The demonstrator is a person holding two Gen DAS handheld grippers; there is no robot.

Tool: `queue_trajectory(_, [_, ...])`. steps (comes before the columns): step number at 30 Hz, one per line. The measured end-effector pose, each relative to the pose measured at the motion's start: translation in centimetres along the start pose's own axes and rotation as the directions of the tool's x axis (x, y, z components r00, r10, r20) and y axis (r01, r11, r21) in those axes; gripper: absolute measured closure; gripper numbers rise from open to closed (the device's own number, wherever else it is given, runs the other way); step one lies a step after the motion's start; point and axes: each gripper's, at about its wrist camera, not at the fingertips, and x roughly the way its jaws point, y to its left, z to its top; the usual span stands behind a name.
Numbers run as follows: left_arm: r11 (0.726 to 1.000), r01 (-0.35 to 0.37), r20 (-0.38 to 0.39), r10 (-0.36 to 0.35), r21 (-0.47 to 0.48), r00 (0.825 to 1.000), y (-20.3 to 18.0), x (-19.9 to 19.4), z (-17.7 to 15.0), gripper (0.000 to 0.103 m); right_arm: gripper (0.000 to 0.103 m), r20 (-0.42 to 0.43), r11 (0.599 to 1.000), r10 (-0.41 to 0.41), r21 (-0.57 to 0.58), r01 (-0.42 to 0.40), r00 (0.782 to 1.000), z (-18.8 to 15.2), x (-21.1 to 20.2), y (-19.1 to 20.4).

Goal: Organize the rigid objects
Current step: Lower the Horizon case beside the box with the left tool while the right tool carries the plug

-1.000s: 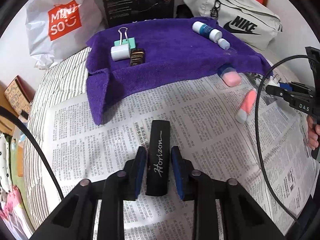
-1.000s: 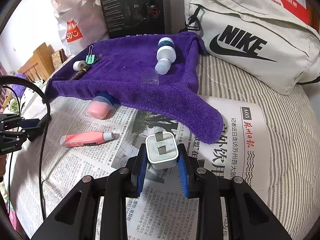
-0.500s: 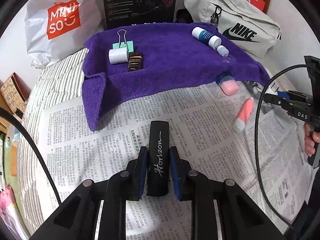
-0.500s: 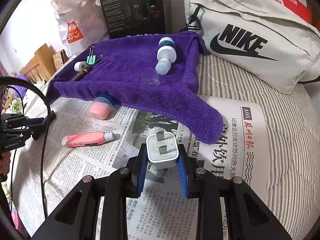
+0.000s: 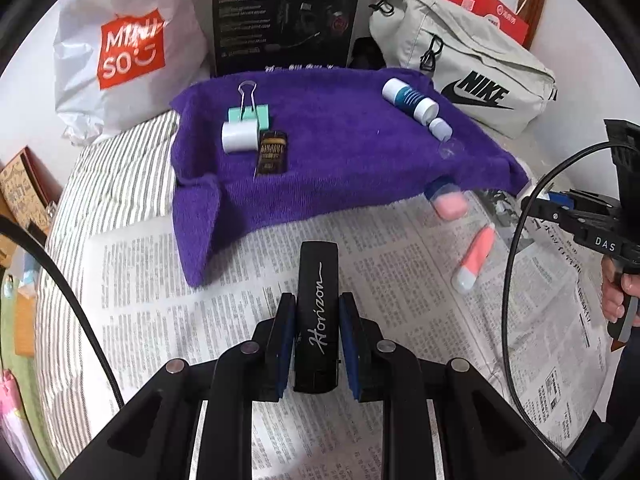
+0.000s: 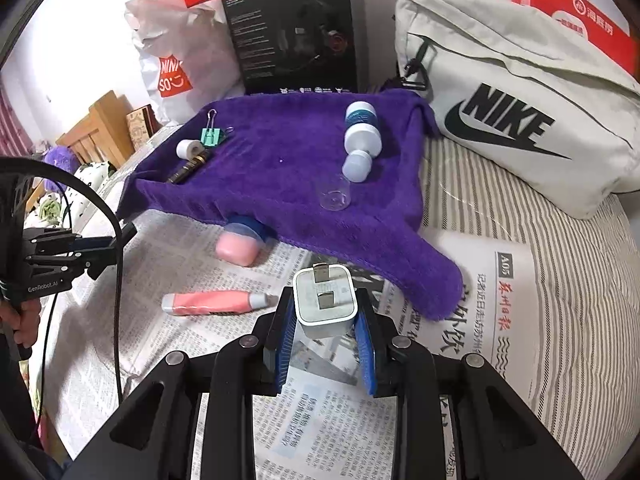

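My left gripper (image 5: pixel 316 320) is shut on a black case marked "Horizon" (image 5: pixel 317 300), held above the newspaper (image 5: pixel 200 320). A white plug adapter (image 6: pixel 325 298) with its prongs up sits clamped in my right gripper (image 6: pixel 325 320). Ahead lies a purple towel (image 5: pixel 340 160) carrying a green binder clip (image 5: pixel 250 114), a white tape roll (image 5: pixel 239 137), a dark gold-printed lighter (image 5: pixel 273 152), a blue-and-white bottle (image 5: pixel 408 100), a small white bottle (image 5: pixel 440 128) and a clear cap (image 6: pixel 334 194). A pink tube (image 6: pixel 212 303) and a pink blue-lidded container (image 6: pixel 238 246) rest on the newspaper.
A white Nike bag (image 6: pixel 520 120), a black headset box (image 6: pixel 296 32) and a white Miniso bag (image 5: pixel 120 52) stand behind the towel. Striped bedding (image 6: pixel 560 280) surrounds the newspaper. A black cable (image 5: pixel 512 280) loops at the right in the left wrist view.
The left gripper's pads closed in onto the black case, and its view tilted so the towel sits a little lower and nearer. The right gripper keeps its hold on the adapter.
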Motion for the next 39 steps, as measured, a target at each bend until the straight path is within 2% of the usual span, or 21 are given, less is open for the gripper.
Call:
queue_trajectory(15, [1.0,0.01,0.052,-0.01,0.004,0.999,0.3,-0.4,5.3,0.082,0.075,0.043,0.998,0.033,-0.046,-0.031,0.999,3.5,0.0,0.9])
queue_trajectory(23, [1.0,0.017,0.044,-0.017,-0.011,0.999,0.6,2.1,9.1,0.082,0.075,0.059,0.998,0.035,-0.063,-0.031,0.998,5.4,0.6,1.0])
queue_trajectory(29, [1.0,0.021,0.006,-0.021,-0.009,1.0,0.7,5.1,11.7,0.082,0.075,0.064,0.997,0.036,-0.065,-0.032,0.997,6.2,1.0,0.7])
queue_trajectory(36, [0.999,0.012,-0.056,-0.013,-0.031,0.998,0.7,9.4,12.3,0.082,0.075,0.049,0.999,0.034,-0.037,-0.032,0.998,6.1,1.7,-0.3])
queue_trajectory(39, [0.999,0.019,-0.049,-0.021,-0.045,0.999,1.0,9.9,12.5,0.082,0.075,0.042,0.999,0.03,-0.025,-0.029,0.999,6.0,1.9,-0.7])
